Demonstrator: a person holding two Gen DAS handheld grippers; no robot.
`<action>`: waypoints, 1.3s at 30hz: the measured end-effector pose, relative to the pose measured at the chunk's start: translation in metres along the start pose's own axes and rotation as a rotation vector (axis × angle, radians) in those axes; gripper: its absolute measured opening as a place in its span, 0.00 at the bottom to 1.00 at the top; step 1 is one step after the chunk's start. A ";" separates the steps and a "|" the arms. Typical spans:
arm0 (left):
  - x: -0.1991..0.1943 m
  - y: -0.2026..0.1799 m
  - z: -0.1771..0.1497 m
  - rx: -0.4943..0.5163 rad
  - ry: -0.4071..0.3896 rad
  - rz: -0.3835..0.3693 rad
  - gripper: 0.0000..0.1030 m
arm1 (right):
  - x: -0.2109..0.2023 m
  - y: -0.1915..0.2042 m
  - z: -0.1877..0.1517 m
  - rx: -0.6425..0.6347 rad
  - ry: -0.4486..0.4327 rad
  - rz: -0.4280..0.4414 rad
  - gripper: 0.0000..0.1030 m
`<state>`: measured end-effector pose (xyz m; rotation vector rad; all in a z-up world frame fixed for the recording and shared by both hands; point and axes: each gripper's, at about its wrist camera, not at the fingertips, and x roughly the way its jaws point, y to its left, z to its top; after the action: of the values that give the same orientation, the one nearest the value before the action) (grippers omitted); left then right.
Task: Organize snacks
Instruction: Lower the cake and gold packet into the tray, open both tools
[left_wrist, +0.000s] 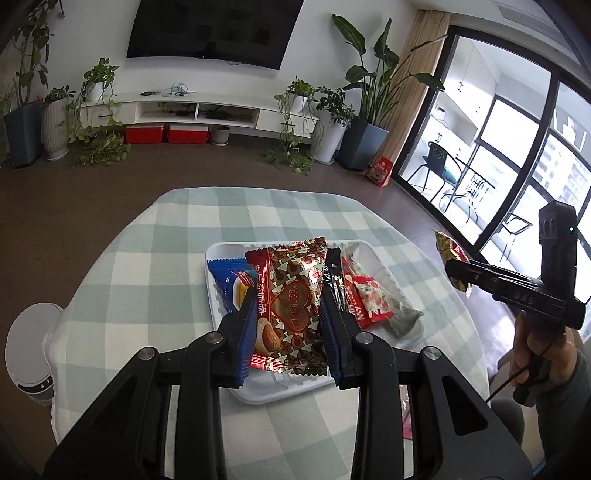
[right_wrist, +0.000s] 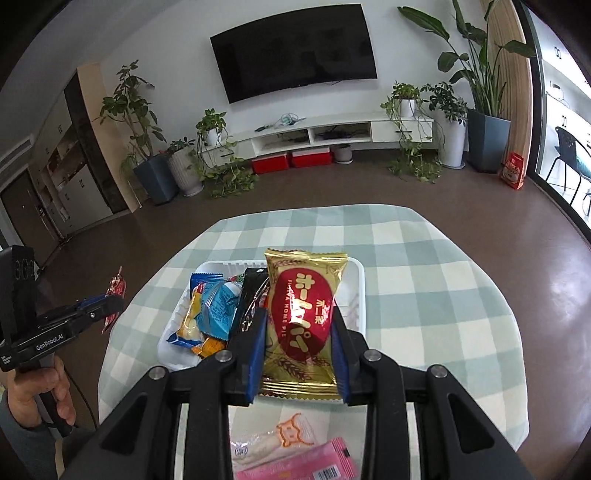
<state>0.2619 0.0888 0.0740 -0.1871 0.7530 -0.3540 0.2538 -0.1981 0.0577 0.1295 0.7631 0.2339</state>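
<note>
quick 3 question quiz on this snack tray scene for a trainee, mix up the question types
1. True or false: both grippers hold a snack.
2. What does the left gripper grip? A) almond chocolate packet B) blue packet C) pink packet
3. Fill in: the right gripper holds the gold pie packet above the white ____.

Key:
1. true
2. A, the almond chocolate packet
3. tray

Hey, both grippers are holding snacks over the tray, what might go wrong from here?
1. The tray already holds several packets, so a dropped snack may slide off the pile.
2. The left gripper and right gripper both aim at the tray and may collide.
3. The pinched chocolate pack and gold pie could get crushed.
</note>
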 end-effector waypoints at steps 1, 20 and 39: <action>0.007 0.002 0.000 -0.005 0.005 0.005 0.29 | 0.012 0.000 0.004 -0.002 0.012 0.003 0.33; 0.098 0.014 -0.048 0.018 0.092 0.083 0.29 | 0.125 -0.017 0.012 -0.021 0.125 -0.064 0.33; 0.119 0.023 -0.059 0.024 0.112 0.079 0.32 | 0.148 -0.034 -0.005 0.006 0.199 -0.072 0.35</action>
<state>0.3068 0.0622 -0.0504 -0.1148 0.8638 -0.3003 0.3589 -0.1928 -0.0512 0.0846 0.9646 0.1775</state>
